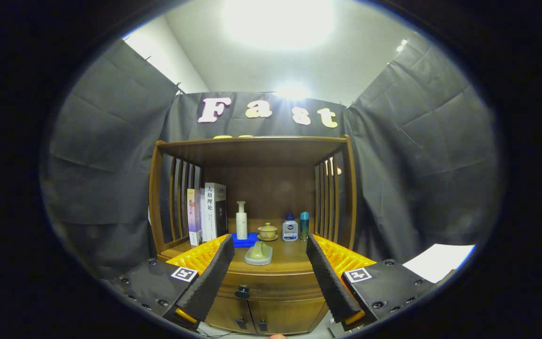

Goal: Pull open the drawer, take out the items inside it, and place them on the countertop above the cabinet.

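1. The gripper stood wide open with nothing between its two black ribbed fingers, held back from the front of a wooden cabinet.
2. The drawer sat closed under the countertop, its dark round knob lying between the fingers, nearer the left one and clear of both. What lay inside the drawer could not be seen.
3. Below the drawer, two cabinet doors were shut, each with a small dark pull near the middle seam.
4. At the left edge of the countertop, against the slatted side rail, several books stood upright.
5. Just right of the books, a tall pale pump bottle stood upright towards the back, with a blue cloth lying in front of its base.
6. Near the front edge of the countertop, about midway across, a pale green object rested on a light dish; its kind was hard to tell.
7. Behind it, a small yellowish lidded cup sat on a saucer.
8. To the right of that cup, a clear bottle with a blue cap stood just beside a slim teal bottle, both near the right slatted rail.
9. Above everything, a wooden shelf top spanned the frame.
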Demonstrator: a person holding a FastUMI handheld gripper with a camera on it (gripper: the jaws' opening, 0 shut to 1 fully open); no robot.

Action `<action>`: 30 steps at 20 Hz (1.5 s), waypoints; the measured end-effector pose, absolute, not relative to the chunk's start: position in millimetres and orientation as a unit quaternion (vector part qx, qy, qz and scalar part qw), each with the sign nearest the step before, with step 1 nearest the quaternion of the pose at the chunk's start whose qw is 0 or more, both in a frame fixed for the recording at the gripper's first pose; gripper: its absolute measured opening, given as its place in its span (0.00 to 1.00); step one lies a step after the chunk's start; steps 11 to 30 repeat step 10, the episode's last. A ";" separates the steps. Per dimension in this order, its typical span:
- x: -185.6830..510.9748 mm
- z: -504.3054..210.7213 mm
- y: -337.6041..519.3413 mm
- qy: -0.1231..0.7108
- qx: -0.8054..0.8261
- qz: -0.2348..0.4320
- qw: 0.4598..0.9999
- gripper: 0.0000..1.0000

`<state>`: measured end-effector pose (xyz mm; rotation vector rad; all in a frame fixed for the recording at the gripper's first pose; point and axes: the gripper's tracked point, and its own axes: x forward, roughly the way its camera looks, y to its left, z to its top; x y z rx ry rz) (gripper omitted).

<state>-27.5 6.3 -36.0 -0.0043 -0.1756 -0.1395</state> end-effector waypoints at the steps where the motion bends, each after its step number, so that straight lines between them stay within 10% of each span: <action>1: -33.1 -34.1 1.7 -0.096 0.002 -0.071 0.993 0.97; 30: -34.9 -48.5 4.7 -0.077 -0.015 -0.062 0.995 0.97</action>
